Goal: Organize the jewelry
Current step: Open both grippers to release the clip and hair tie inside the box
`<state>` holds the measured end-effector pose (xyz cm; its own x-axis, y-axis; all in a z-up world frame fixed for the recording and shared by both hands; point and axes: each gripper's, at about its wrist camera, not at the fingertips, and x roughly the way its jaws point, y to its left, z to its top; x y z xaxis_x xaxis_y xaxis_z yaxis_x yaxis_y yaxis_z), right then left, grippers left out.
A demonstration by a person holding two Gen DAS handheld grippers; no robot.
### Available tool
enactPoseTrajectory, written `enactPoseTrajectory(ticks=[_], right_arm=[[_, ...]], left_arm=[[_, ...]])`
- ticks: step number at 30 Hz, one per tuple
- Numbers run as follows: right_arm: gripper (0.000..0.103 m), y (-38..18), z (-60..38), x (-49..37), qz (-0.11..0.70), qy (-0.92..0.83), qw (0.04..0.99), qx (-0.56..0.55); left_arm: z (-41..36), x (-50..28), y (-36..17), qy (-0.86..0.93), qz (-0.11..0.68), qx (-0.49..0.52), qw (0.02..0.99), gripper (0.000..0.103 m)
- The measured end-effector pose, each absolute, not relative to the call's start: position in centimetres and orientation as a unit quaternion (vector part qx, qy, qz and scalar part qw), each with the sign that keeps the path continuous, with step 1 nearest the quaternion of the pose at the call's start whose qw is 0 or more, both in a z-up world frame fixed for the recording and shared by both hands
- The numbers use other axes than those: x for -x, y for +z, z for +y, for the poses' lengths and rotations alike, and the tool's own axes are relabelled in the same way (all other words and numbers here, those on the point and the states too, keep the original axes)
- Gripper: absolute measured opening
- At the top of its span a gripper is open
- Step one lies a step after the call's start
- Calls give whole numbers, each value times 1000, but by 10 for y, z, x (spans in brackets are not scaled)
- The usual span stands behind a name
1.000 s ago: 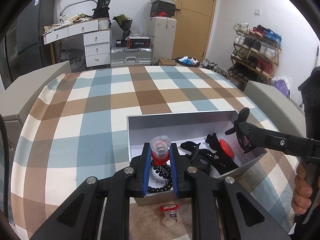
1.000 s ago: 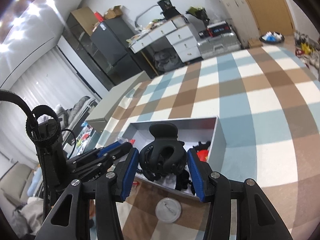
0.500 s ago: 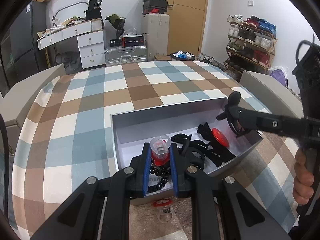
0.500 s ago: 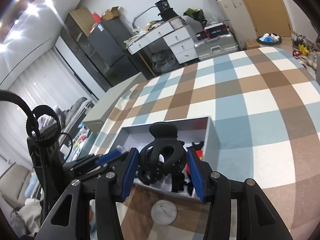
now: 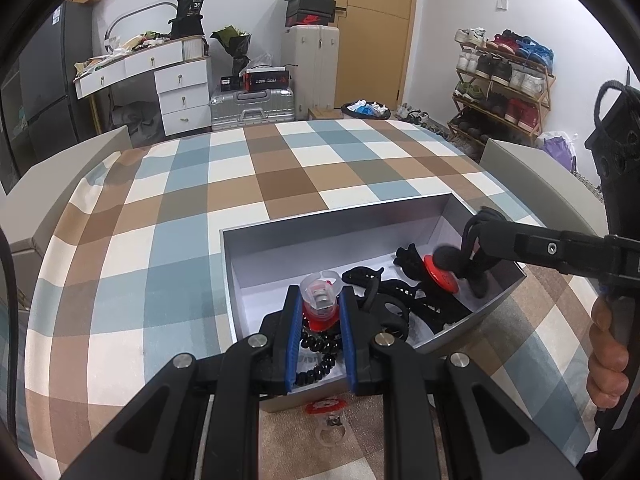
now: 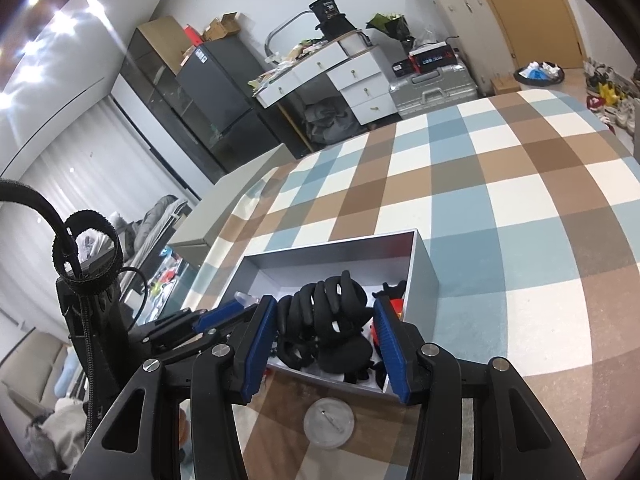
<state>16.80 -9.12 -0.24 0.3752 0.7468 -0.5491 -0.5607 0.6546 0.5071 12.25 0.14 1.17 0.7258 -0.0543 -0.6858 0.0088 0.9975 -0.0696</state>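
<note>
A grey open box (image 5: 332, 224) (image 6: 424, 264) sits on the checked tablecloth and holds black hair claws, a black bead bracelet (image 5: 320, 354) and a red disc (image 5: 440, 274). My left gripper (image 5: 320, 308) is shut on a clear and red clip (image 5: 319, 298) above the box's near left part. My right gripper (image 6: 326, 320) is shut on a black hair claw (image 6: 328, 312) and holds it low over the box's right end; it also shows in the left wrist view (image 5: 472, 256).
A second clear and red clip (image 5: 330, 420) lies on the cloth just in front of the box. A round grey badge (image 6: 329, 422) lies on the cloth near the box's right end. Grey chair backs (image 5: 532, 176) stand at both table sides.
My right gripper has lowered the black hair claw, which has turned, down into the box's right end. My left gripper has moved forward over the box, still holding the clip.
</note>
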Motion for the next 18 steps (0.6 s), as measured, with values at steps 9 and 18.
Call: enactPoseTrajectory(ticks=[9,18], right_arm=[[67,17,-97,-155,356,391,843,-93],[103,29,-107,-143,351,366,861,-42]], left_arm=[[2,-109,25,-20,348,34,937,50],[15,-77,35,-6,319,54,946,93]])
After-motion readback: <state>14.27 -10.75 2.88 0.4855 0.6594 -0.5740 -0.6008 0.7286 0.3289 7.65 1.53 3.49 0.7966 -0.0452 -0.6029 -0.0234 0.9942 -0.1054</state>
